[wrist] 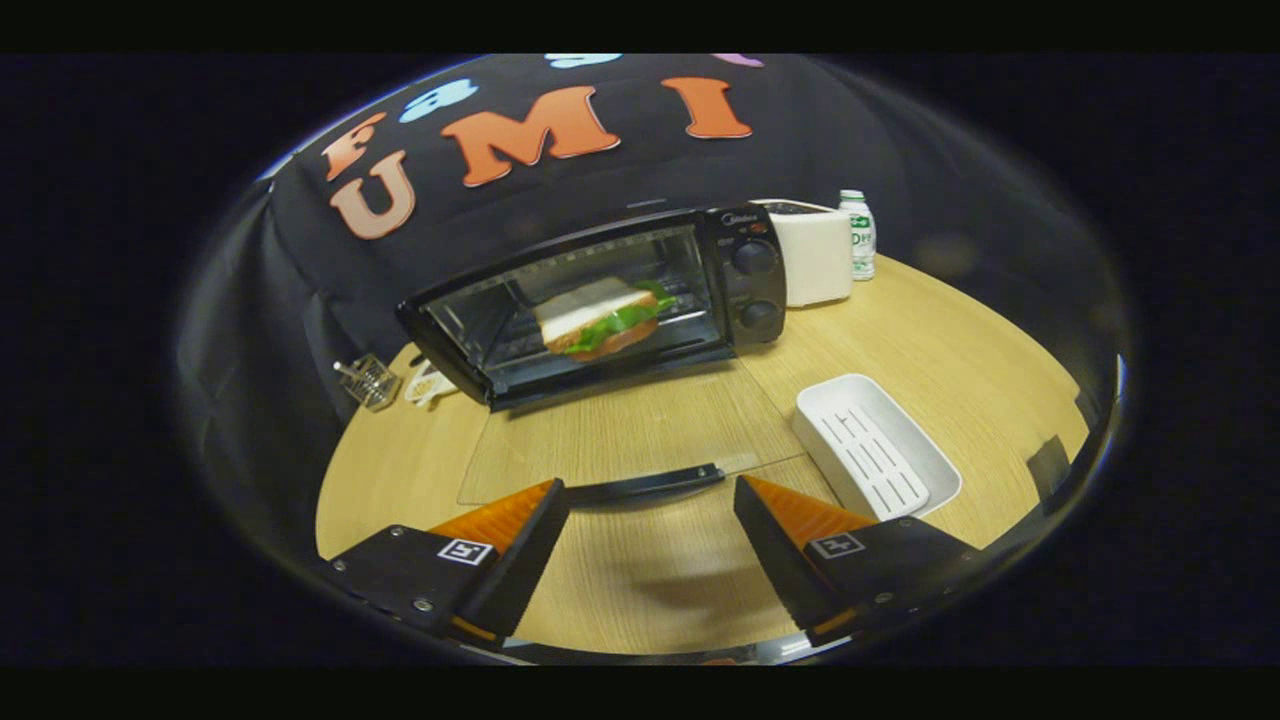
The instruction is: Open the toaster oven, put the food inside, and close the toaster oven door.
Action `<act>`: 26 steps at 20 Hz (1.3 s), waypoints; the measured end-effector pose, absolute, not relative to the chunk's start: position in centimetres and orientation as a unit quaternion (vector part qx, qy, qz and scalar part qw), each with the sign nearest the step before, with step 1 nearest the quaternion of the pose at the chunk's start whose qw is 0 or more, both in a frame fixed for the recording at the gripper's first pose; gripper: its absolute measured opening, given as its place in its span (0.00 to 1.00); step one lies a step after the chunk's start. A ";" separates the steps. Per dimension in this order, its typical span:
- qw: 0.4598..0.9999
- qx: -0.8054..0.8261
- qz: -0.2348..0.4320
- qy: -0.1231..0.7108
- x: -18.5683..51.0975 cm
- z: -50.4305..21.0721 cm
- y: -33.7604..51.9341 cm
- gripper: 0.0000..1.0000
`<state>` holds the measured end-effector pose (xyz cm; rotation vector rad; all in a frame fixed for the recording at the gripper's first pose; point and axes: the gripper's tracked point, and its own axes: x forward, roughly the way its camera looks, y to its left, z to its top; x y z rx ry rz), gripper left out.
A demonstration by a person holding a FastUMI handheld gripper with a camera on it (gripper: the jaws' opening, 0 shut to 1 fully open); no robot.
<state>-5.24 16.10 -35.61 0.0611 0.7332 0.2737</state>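
Sandwich (603,318) in oven (600,300), tool (650,500) open

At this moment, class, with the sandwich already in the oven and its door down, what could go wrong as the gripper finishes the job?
1. The toaster oven door lies flat, its handle just ahead of the open gripper; a poor hold could let it slip or slam.
2. The sandwich sits near the front, so the closing door may catch it.
3. The white tray lies near the right finger and could be knocked.
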 end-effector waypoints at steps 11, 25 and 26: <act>0.901 -0.104 0.154 0.391 -5.6 -40.7 16.6 1.00; 0.900 -0.057 0.142 0.407 -4.8 -38.5 17.9 1.00; 0.902 -0.058 0.138 0.405 -4.8 -38.0 17.9 1.00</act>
